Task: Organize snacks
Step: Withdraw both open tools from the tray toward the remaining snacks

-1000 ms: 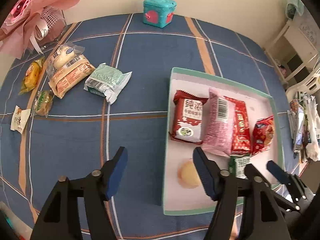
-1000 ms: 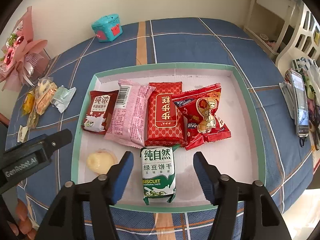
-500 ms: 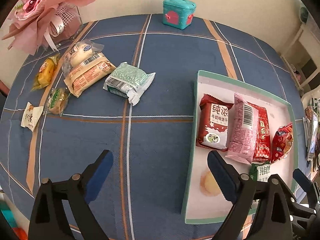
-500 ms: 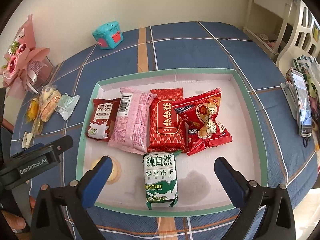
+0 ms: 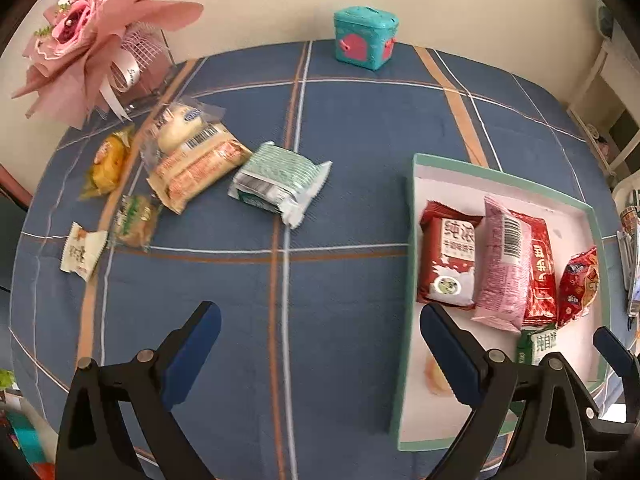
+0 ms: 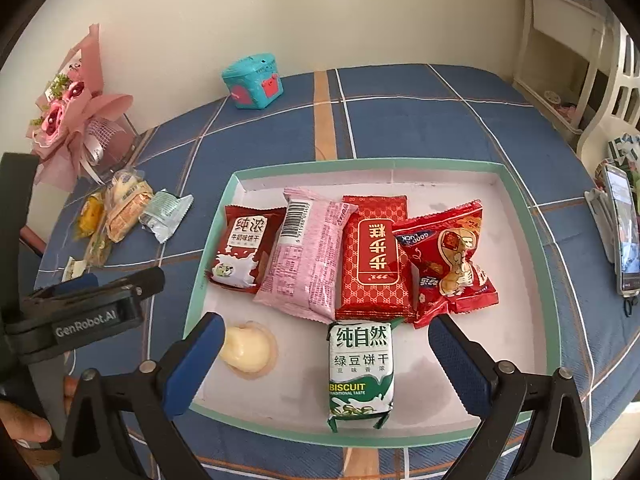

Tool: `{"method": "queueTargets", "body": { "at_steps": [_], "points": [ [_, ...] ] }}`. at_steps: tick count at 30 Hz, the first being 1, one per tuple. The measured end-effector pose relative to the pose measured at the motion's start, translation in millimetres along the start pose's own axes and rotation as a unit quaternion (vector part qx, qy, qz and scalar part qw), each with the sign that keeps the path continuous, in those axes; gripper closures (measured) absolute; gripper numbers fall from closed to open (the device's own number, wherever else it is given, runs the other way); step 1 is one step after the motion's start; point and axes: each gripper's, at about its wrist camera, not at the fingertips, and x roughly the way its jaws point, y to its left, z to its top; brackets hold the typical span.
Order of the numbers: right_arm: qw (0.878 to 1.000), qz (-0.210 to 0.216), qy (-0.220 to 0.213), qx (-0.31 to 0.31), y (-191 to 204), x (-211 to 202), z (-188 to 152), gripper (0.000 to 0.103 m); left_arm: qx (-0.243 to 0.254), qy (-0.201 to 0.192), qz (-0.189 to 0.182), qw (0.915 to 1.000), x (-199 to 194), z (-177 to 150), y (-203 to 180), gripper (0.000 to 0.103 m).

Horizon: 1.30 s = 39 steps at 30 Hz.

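Observation:
A teal-rimmed white tray holds a dark red biscuit pack, a pink pack, a red patterned pack, a red peanut bag, a green bean biscuit pack and a pale round jelly. My right gripper stands open above the tray's near side, the green pack lying free between its fingers. My left gripper hangs over bare cloth left of the tray, jaws opening, nothing between them. Loose snacks lie far left: a green-white pack, an orange bread pack, several small ones.
A teal box stands at the table's far edge and a pink bouquet at the far left corner. A phone lies at the right edge. White furniture stands beyond the table on the right.
Both grippers have opened wide. The right one let go of the green biscuit pack, which now lies in the tray. The left view has swung left, off the tray and over the cloth.

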Motion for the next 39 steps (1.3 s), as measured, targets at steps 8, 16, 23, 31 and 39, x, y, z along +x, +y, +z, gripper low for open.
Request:
{"method": "queueTargets", "body": {
  "at_steps": [8,16,23,31,39],
  "points": [
    [1.000,-0.002,-0.002,-0.008,13.7,5.2,-1.5,0.000,-0.014,-0.011,0.022,0.9996,-3.3,5.1,27.1,0.003],
    [1.000,0.006,-0.008,-0.009,39.8,6.6,-1.0,0.000,-0.048,-0.018,0.036,0.9980,-4.0,8.7,67.1,0.003],
    [0.999,0.026,-0.005,-0.021,72.8,8.0,-1.2,0.000,-0.089,-0.015,0.042,0.9950,-0.5,2.2,114.2,0.003],
    [0.997,0.049,0.015,-0.054,109.1,15.8,-8.5,0.000,-0.136,-0.024,0.038,0.9897,-2.8,-7.8,162.0,0.003],
    [0.992,0.077,0.020,-0.095,148.0,22.9,-6.8,0.000,-0.172,-0.034,0.028,0.9841,1.2,-10.3,203.0,0.003]
  ]
}}
